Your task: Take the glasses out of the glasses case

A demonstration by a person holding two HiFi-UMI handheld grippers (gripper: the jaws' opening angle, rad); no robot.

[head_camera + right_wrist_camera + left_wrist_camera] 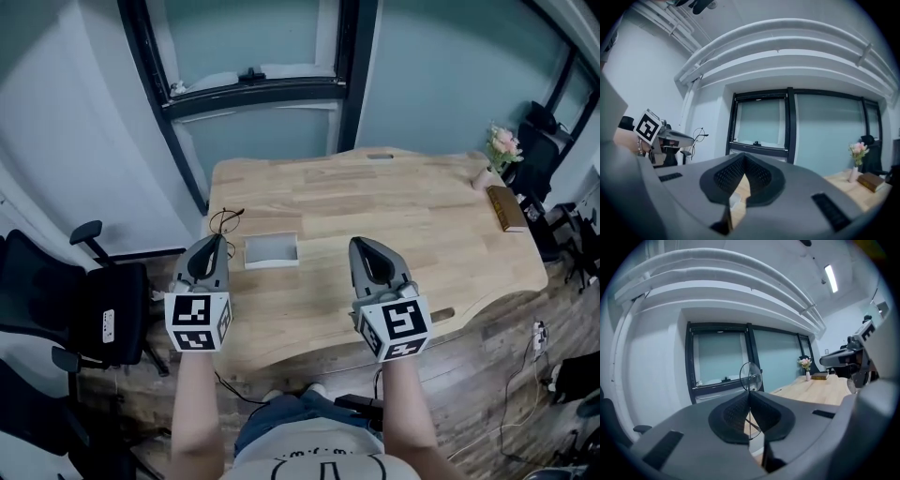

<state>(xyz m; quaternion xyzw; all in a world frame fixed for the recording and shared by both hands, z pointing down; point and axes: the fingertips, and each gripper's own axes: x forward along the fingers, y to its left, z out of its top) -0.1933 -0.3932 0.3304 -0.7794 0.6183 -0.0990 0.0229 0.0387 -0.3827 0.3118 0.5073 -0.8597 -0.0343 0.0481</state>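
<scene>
Holding glasses (751, 376) pinched by the thin frame in left hand-held gripper (750, 393), raised over table (394, 202), clear of glasses case (271, 250). Right hand-held gripper (743, 158) closed, empty. Removal looks done; next, probably set glasses down gently.

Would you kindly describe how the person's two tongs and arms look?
Both the left tongs and right tongs are grey tapered shells with dark ribbed pads; each carries a white cube printed with black square markers. The forearms are bare.
</scene>
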